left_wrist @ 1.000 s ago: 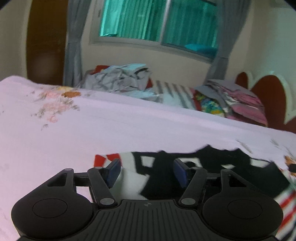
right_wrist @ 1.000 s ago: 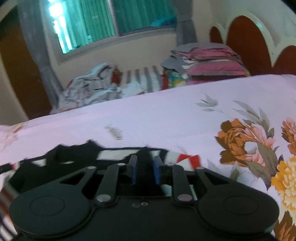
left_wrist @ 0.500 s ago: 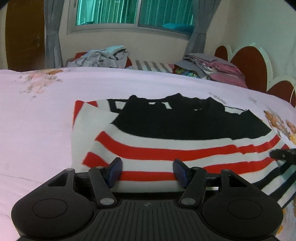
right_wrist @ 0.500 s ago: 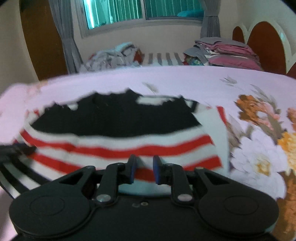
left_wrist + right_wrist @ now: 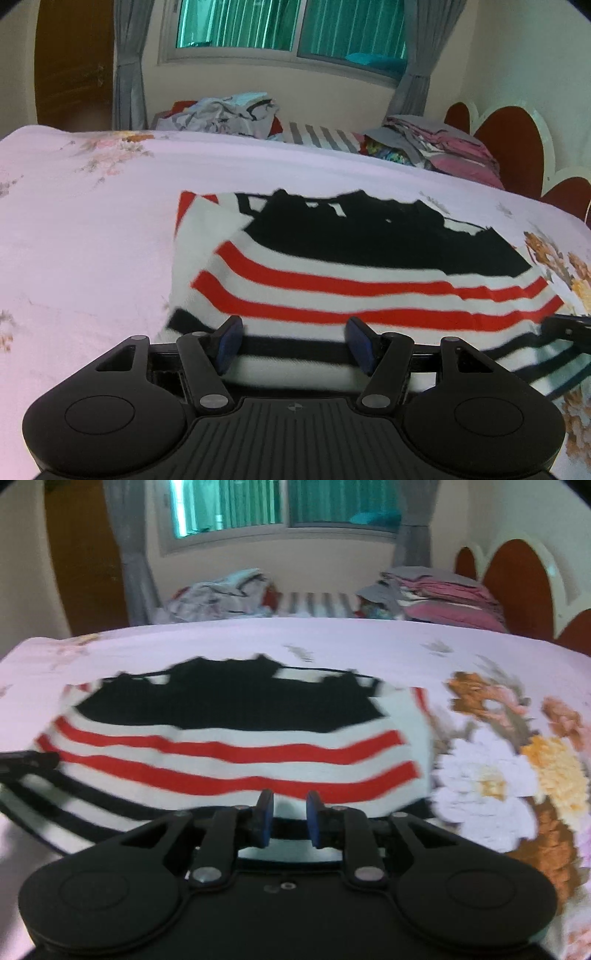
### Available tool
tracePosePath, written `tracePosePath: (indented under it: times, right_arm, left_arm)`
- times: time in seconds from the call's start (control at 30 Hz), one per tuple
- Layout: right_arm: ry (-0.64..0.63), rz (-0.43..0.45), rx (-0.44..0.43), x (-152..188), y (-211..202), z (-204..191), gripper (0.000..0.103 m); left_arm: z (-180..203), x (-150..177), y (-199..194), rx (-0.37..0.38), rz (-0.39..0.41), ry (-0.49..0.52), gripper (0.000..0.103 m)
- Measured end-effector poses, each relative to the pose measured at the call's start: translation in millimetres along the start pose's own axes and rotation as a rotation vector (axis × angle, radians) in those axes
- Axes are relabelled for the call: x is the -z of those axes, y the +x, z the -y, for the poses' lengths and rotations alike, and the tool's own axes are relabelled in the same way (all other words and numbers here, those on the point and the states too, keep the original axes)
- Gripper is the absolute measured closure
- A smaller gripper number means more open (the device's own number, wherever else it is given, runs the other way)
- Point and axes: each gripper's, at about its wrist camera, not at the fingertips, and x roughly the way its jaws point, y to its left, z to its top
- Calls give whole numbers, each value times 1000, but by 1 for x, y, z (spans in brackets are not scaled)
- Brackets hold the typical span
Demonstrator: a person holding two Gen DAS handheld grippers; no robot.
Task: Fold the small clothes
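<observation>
A small knit garment with a black top part and red, white and black stripes lies spread flat on the bed; it also shows in the right wrist view. My left gripper is open, its blue-padded fingers wide apart over the garment's near left hem, holding nothing. My right gripper hovers over the near right hem with its fingers a narrow gap apart and nothing between them. Each gripper's tip shows at the edge of the other's view.
The bed has a pale pink floral sheet. A heap of unfolded clothes and a stack of folded clothes lie at the far side under the window. A red scalloped headboard stands at the right.
Both grippers have pulled back from the garment's far edge toward its near hem, so the whole garment now shows. The right gripper's fingers have parted slightly.
</observation>
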Motion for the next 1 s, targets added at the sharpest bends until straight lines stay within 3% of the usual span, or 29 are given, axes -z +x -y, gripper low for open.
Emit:
tracePosePath:
  times: [0.23,0.33,0.5,0.6,1.0]
  right_arm:
    - [-67,-30,6,7,11,-35,83]
    - [-84,-77,56,18,18,-29,83]
    - [-48,-74,93,21,6,-13,83]
    - [-40,-85,177,24,11,1,82]
    - [-23,-121,219,34,5,32,84]
  left_arm:
    - [4,13,0,-37,-45,38,41]
    - [1,17,2,-41,-57,56,41]
    - [2,17,1,-45,-64,70,42]
    - [3,18,2,-51,-67,79,42]
    - [6,20,4,-51,-81,137,39]
